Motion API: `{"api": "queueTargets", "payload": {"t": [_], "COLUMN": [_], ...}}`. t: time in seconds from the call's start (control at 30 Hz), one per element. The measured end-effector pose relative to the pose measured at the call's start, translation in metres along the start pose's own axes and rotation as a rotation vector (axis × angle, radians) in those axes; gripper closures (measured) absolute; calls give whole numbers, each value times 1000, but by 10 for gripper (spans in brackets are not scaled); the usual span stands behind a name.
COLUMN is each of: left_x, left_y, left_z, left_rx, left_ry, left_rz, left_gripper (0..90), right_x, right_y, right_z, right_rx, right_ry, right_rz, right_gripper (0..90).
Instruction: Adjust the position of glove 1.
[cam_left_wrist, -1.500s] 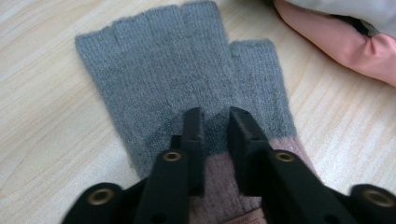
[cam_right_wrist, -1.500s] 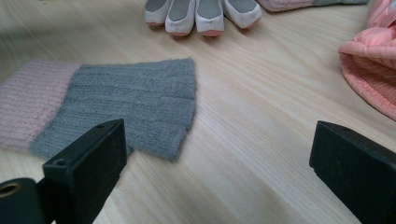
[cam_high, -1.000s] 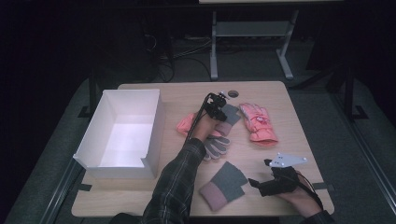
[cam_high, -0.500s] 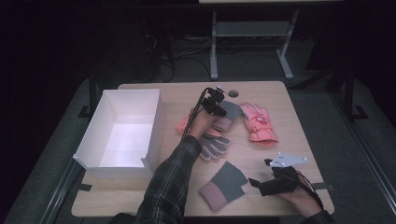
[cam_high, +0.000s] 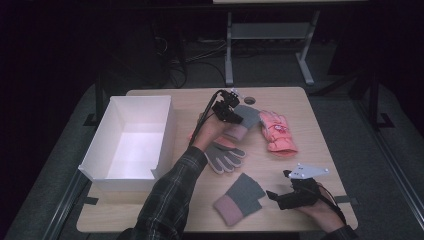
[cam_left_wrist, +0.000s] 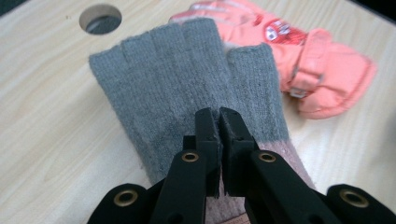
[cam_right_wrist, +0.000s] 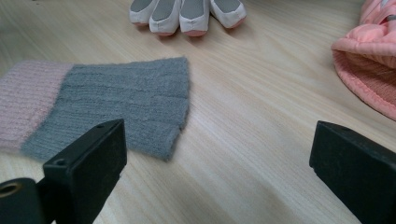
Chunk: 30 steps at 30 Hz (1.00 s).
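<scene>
Left gripper (cam_left_wrist: 218, 122): jaws are pressing together on the knit of a grey fingerless glove (cam_left_wrist: 187, 88), close to where its grey meets its pink cuff.
Glove's axis: it is running straight away from the jaws, finger openings pointing ahead, cuff lying beneath the tool.
Ahead and right: an orange ski glove (cam_left_wrist: 299, 60) is touching the grey one.
Far ahead, left: a cable hole (cam_left_wrist: 100, 18) in the table (cam_left_wrist: 42, 140).
Right gripper (cam_right_wrist: 217, 154): jaws are standing wide apart, holding nothing; a second grey fingerless glove (cam_right_wrist: 116, 102) is lying before its left jaw, with a work glove (cam_right_wrist: 187, 11) beyond.
Off to the left tool's left: a white box (cam_high: 131, 137).

Grey-and-pink knit gloves (cam_high: 239, 198), coral ski glove (cam_high: 276, 132), plaid sleeve (cam_high: 167, 200)
</scene>
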<state>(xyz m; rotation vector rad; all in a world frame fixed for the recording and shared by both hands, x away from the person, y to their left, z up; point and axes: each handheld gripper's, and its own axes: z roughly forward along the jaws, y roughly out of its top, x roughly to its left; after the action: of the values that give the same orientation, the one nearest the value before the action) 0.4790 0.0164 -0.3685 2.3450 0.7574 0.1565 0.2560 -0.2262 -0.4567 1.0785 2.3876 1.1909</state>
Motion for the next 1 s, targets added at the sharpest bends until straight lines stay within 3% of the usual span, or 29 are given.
{"api": "queueTargets", "payload": {"t": [0.33,0.43,0.8,1.0], "left_x": [-15,-19,-44,-60], "left_y": [-11,-15,-48,-67], "left_z": [-30,-36,-70,-78], "left_rx": [-20,-25,-34,-43], "left_ry": [-36,-41,-78,-104], "left_rz": [23,9,20,1], "left_gripper": [870,870,870,870], "right_x": [0,0,-1,-1], "right_y": [0,0,0,0], "right_z": [0,1,2,2], "right_rx": [2,2,8,12], "right_ry": [-5,-6,-13,-20], "right_rz": [0,-3,1,5], "right_gripper": [36,36,36,36]}}
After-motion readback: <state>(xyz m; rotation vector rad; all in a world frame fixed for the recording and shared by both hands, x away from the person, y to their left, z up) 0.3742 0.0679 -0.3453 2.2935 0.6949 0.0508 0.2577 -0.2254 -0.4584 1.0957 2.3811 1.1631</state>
